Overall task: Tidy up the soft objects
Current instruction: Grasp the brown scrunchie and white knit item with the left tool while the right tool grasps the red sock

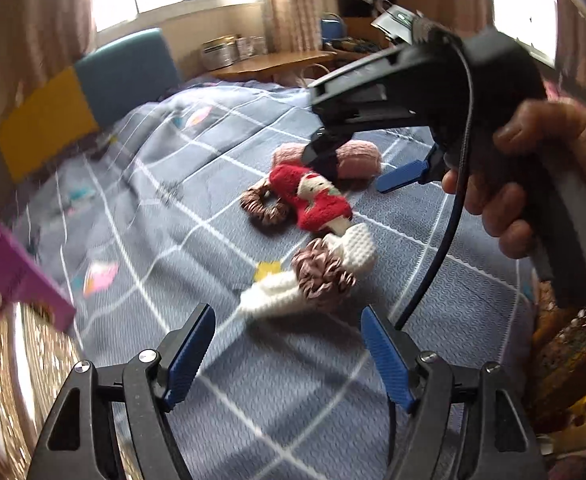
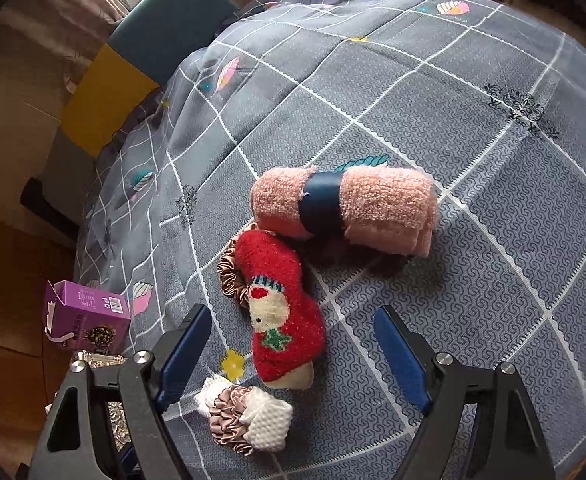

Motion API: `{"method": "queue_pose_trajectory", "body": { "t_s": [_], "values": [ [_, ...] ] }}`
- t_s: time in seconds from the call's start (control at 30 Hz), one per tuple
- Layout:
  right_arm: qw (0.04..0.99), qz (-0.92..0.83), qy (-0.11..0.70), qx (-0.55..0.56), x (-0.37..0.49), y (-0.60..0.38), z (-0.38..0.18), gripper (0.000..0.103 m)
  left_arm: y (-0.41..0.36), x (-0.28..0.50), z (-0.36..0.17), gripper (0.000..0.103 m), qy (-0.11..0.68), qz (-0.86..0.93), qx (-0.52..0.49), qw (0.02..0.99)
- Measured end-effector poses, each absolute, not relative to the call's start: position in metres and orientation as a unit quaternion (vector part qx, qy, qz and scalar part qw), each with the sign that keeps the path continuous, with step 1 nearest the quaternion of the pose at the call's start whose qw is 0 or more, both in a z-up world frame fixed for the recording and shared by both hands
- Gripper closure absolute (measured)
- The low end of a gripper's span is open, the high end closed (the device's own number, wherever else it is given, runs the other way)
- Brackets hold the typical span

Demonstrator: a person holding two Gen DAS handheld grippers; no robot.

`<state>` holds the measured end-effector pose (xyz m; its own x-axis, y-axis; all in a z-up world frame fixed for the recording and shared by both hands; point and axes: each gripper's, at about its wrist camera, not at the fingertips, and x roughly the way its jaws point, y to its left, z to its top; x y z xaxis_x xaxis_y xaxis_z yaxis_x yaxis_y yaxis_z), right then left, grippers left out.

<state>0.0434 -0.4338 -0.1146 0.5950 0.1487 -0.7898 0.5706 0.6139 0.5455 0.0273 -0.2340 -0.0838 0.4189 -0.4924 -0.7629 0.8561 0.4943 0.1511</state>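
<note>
Soft things lie on a grey checked quilt (image 2: 493,240). A pink rolled towel (image 2: 385,204) has a dark blue band around it. A red sock (image 2: 281,312) with a snowman lies partly over a brown scrunchie (image 2: 229,276). A white sock (image 2: 269,420) has a second brown scrunchie (image 2: 229,420) around it. My right gripper (image 2: 293,312) is open above the red sock, its pads clear of it. In the left wrist view the right gripper (image 1: 347,170) hangs over the towel (image 1: 361,156). My left gripper (image 1: 287,314) is open and empty, just short of the white sock (image 1: 357,248).
A purple box (image 2: 89,320) stands on the floor by the bed's left edge, over a glittery patterned thing. A teal and yellow chair (image 2: 165,24) is at the far left of the bed. A wooden table (image 1: 277,62) with tins stands beyond the bed.
</note>
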Motion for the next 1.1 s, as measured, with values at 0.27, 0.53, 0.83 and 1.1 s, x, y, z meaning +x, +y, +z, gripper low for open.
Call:
{"method": "queue_pose_trajectory", "body": {
  "t_s": [0.27, 0.53, 0.83, 1.1],
  "values": [
    [0.777, -0.129, 0.411, 0.458, 0.034, -0.444, -0.115, 0.018, -0.290, 0.050, -0.115, 0.035, 0.351, -0.442, 0.329, 0.757],
    [0.791, -0.128, 0.416, 0.430, 0.041, -0.435, -0.111, 0.032, -0.252, 0.064, -0.121, 0.065, 0.421, -0.436, 0.214, 0.766],
    [0.799, -0.133, 0.493, 0.318, 0.079, -0.405, -0.120, 0.037, -0.211, 0.063, -0.110, 0.065, 0.457, -0.391, 0.149, 0.785],
    [0.811, -0.123, 0.535, 0.201, 0.093, -0.374, -0.127, 0.081, -0.207, 0.090, -0.055, 0.065, 0.451, -0.372, 0.095, 0.806]
  ]
}}
